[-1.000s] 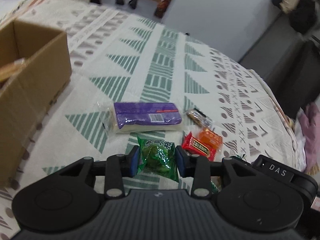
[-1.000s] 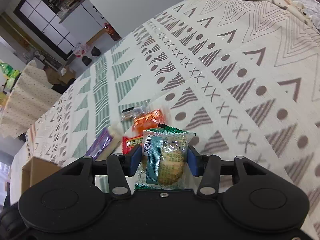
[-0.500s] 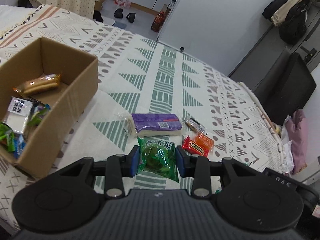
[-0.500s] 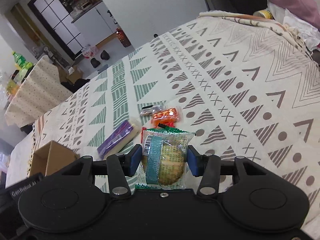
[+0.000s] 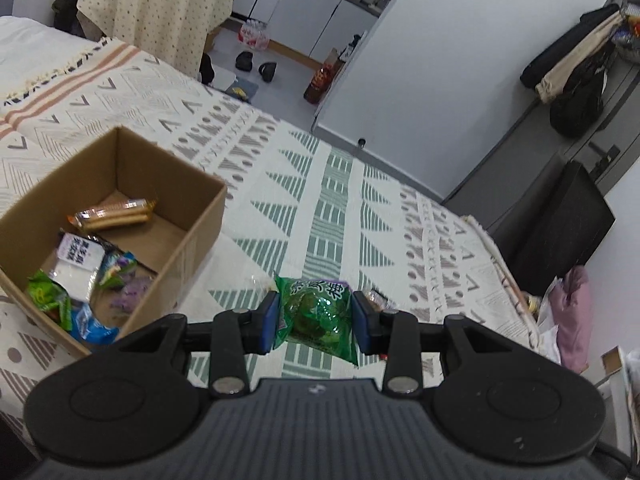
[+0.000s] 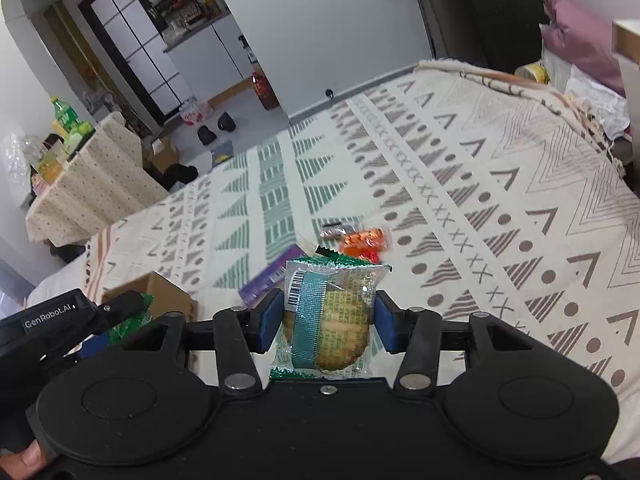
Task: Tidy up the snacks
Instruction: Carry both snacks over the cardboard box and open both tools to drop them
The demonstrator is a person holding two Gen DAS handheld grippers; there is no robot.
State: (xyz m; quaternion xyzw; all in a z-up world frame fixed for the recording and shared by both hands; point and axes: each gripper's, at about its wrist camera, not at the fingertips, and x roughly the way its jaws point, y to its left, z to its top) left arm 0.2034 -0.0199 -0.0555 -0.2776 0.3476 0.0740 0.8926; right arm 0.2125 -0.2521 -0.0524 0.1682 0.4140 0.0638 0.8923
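In my left gripper [image 5: 314, 322] I pinch a green candy packet [image 5: 316, 316]; the blue pads press it from both sides. In my right gripper [image 6: 326, 322] I pinch a clear biscuit packet [image 6: 328, 316] with a teal stripe in the same way. Both packets are lifted above the patterned bedspread [image 5: 332, 216].

The cardboard box [image 5: 192, 236] stands open at the left of my left gripper, and it already holds several snacks: a long biscuit pack [image 5: 112, 214], a white packet [image 5: 78, 256], and some green, blue and purple small ones. So I judge the work is about half done. On the bedspread there are still a purple bar [image 6: 266, 280], an orange packet [image 6: 366, 238], something red under it, and a small dark wrapper [image 6: 336, 232], all lying close together.

For moving, the way to the box looks free, only the near wall of the box must be passed from above. The mouth is wide, and the far half of the bottom is bare. The left gripper [image 6: 96, 320] shows beside my right one, so the two should enter one after the other, I think.
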